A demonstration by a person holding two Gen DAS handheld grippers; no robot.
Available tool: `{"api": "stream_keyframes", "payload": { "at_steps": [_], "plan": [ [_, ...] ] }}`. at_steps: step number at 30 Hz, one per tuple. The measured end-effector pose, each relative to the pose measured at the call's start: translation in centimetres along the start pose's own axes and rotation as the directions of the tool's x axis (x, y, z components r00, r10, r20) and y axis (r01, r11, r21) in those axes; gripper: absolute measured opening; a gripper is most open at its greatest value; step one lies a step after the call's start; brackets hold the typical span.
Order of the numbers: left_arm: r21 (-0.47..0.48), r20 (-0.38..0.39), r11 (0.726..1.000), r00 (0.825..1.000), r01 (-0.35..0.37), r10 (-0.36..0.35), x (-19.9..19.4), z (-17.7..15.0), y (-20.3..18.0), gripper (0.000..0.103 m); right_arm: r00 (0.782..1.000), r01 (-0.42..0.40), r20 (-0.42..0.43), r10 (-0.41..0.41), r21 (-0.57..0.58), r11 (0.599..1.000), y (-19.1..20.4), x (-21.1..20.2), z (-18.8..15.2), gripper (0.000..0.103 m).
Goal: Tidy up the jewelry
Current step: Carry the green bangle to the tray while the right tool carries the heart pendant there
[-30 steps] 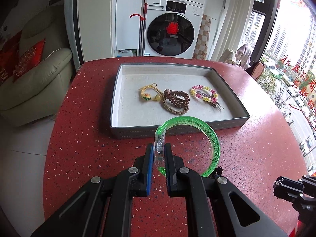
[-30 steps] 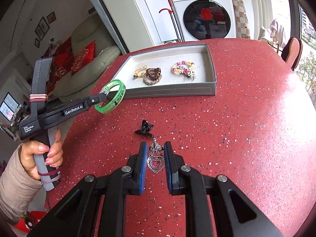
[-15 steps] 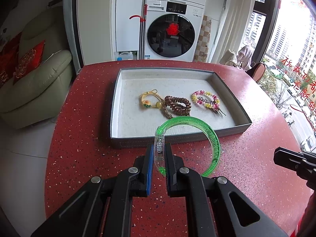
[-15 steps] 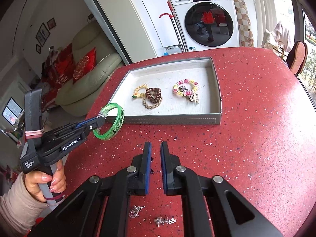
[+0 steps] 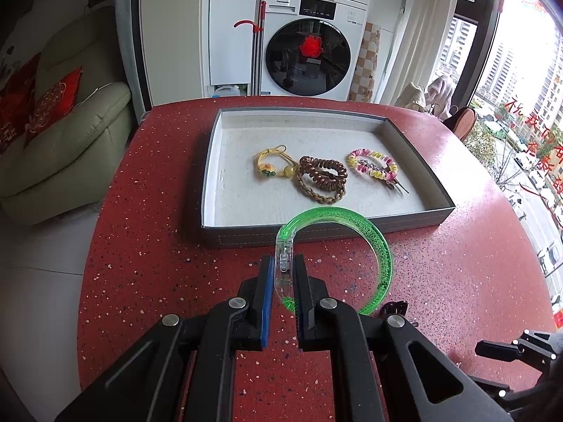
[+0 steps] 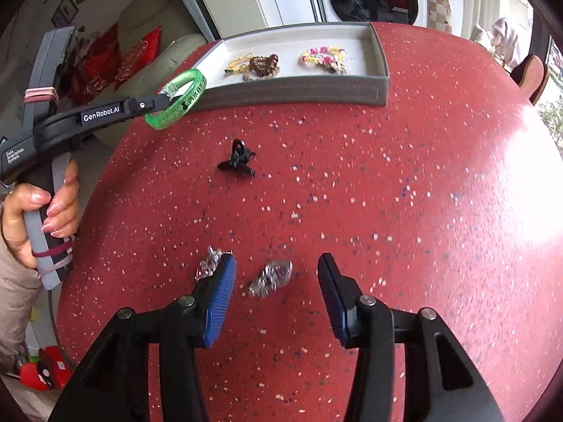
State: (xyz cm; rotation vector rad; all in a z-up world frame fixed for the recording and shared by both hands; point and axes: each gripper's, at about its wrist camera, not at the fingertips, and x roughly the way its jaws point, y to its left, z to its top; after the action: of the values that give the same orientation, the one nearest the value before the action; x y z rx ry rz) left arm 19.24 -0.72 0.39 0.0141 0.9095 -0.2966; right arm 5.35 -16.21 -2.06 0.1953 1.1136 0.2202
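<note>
My left gripper [image 5: 284, 260] is shut on a green glitter bangle [image 5: 380, 246] and holds it above the red table, just short of the grey tray's front wall [image 5: 316, 235]. The bangle also shows in the right wrist view [image 6: 179, 100]. The tray holds a yellow cord bracelet [image 5: 272, 165], a brown coil tie [image 5: 322, 176] and a pink-yellow bracelet [image 5: 373, 163]. My right gripper [image 6: 276, 267] is open, low over the table, its fingers on either side of a silver piece [image 6: 271, 277]. A second silver piece [image 6: 209, 263] lies by its left finger.
A black hair claw [image 6: 237, 161] lies on the red table [image 6: 404, 193] between the silver pieces and the tray [image 6: 302, 88]. A sofa with red cushions stands to the left, a washing machine behind the table, and a window to the right.
My right gripper has opened, tilted down and dropped toward the silver pieces, which now lie on the table. My left gripper still holds the bangle before the tray, nearly still.
</note>
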Motion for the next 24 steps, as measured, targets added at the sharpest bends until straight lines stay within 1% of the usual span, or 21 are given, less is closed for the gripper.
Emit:
{"api": "stream_keyframes", "payload": {
  "at_steps": [4,7,9,10,11,12,13,15,18,24],
  "plan": [
    [0.007,-0.005,1.000,1.000,0.003,-0.003,0.0,-0.4,-0.3,0.029,1.000,0.028,0.006,-0.029,0.036,0.999,0.6,0.5,-1.6,0.047],
    [0.005,-0.009,1.000,1.000,0.008,-0.008,0.0,-0.7,-0.5,0.029,0.997,0.071,0.036,-0.071,0.012,0.997,1.6,0.7,-1.6,0.047],
    [0.007,-0.009,1.000,1.000,0.010,-0.010,-0.1,-0.8,-0.6,0.029,0.992,0.120,0.047,-0.119,-0.028,0.992,2.5,1.1,-1.5,0.040],
    [0.007,-0.009,1.000,1.000,0.011,-0.011,-0.2,-0.9,-0.7,0.029,0.986,0.161,0.052,-0.159,-0.059,0.985,3.1,1.1,-1.7,0.034],
    [0.007,-0.006,1.000,1.000,0.013,-0.013,-0.3,-0.9,-0.7,0.029,0.982,0.183,0.055,-0.179,-0.086,0.979,3.5,1.2,-1.8,0.027],
    [0.006,-0.004,1.000,1.000,0.015,-0.015,-0.4,-0.9,-0.7,0.029,0.982,0.185,0.059,-0.180,-0.095,0.978,3.6,1.1,-2.0,0.025],
    [0.007,-0.002,1.000,1.000,0.016,-0.016,-0.5,-0.9,-0.7,0.029,0.983,0.181,0.060,-0.176,-0.095,0.979,3.6,1.0,-2.1,0.015],
    [0.006,0.002,1.000,1.000,0.019,-0.019,-0.6,-0.9,-0.7,0.029,0.982,0.178,0.075,-0.172,-0.092,0.980,3.3,0.6,-2.0,0.015],
    [0.004,0.007,1.000,1.000,0.019,-0.019,-0.7,-0.8,-0.6,0.029,0.986,0.145,0.092,-0.138,-0.070,0.987,2.6,-0.2,-1.6,0.015],
    [-0.002,0.008,1.000,1.000,0.014,-0.014,-0.8,-0.7,-0.5,0.029,0.985,0.103,0.146,-0.095,-0.044,0.994,1.8,-1.5,1.3,0.015]
  ]
}}
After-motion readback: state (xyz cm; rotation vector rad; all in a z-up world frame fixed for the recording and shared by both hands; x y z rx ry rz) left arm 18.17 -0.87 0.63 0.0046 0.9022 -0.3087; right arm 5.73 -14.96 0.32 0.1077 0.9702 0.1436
